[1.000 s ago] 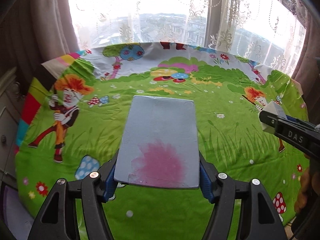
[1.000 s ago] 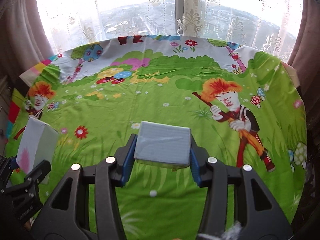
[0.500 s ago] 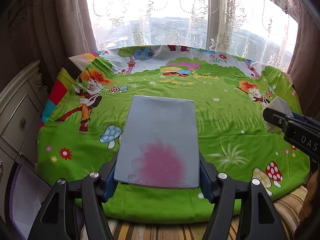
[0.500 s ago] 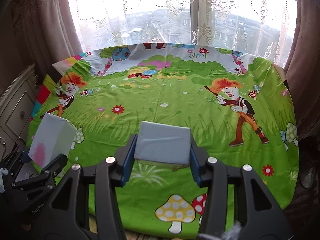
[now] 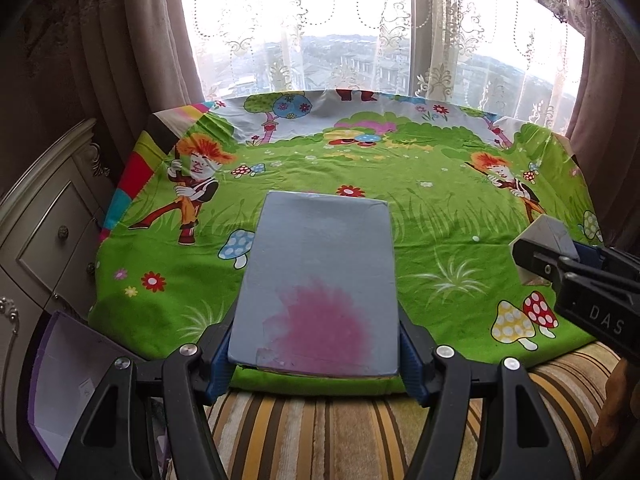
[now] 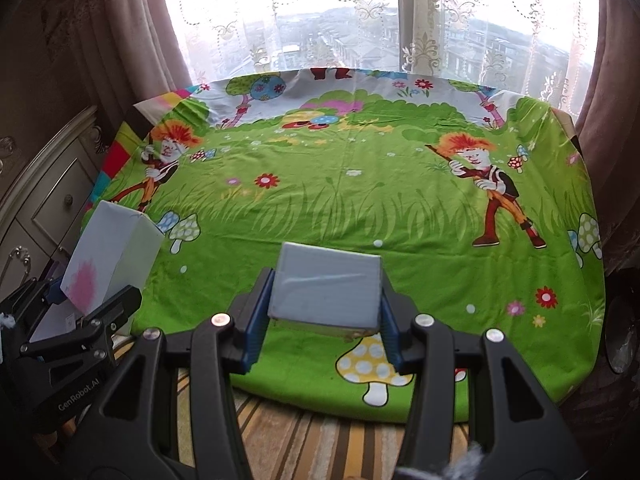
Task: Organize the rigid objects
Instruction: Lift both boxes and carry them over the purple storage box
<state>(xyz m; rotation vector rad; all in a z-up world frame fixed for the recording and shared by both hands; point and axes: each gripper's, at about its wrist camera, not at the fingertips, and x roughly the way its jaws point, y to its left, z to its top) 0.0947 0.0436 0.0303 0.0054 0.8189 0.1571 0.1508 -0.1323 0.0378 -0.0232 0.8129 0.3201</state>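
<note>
The left gripper (image 5: 316, 360) is clamped on a long grey-blue flat box with a pink stain (image 5: 320, 280), held in the air at the centre of its view. The right gripper (image 6: 326, 332) grasps a shorter grey-blue box (image 6: 326, 286) in the same way. The green cartoon-printed cloth (image 6: 360, 208) carries no boxes, so I judge that placing both is still left.

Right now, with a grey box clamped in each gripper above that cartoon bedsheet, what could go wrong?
1. The left gripper pinches the long grey box only at its near end, so it might tip or slip out.
2. The smaller grey box in the right gripper hangs near the cartoon sheet's front edge; released here, it might fall onto the striped cover.
</note>
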